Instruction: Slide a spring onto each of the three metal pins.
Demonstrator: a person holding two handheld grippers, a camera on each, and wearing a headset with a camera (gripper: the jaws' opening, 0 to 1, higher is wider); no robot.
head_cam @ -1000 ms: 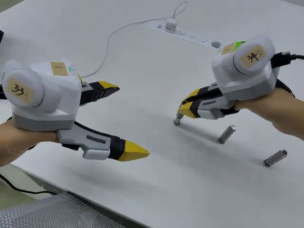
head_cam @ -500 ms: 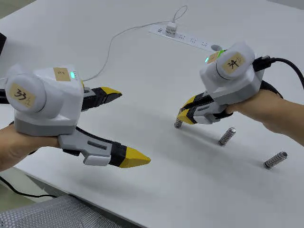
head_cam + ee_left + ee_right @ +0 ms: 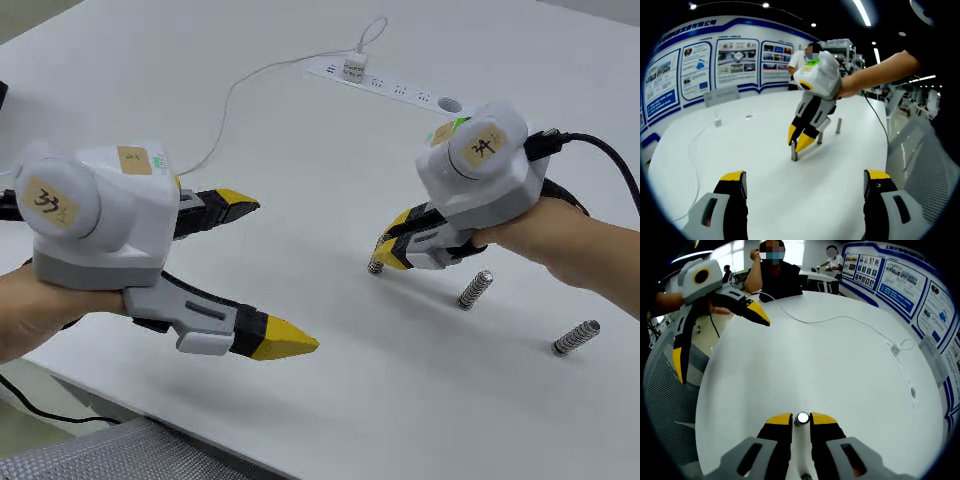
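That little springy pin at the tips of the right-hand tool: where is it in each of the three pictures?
Head view: pin right of centre, just below the right gripper.
Left gripper view: pin near centre, upright under those yellow tips.
Right gripper view: pin bottom centre, seen end-on between the jaws.
Shared landmark: the white power strip farther along the table.

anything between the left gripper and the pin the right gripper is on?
Nothing. Only bare white table lies between the left gripper and that pin, as the head view and the left gripper view both show.
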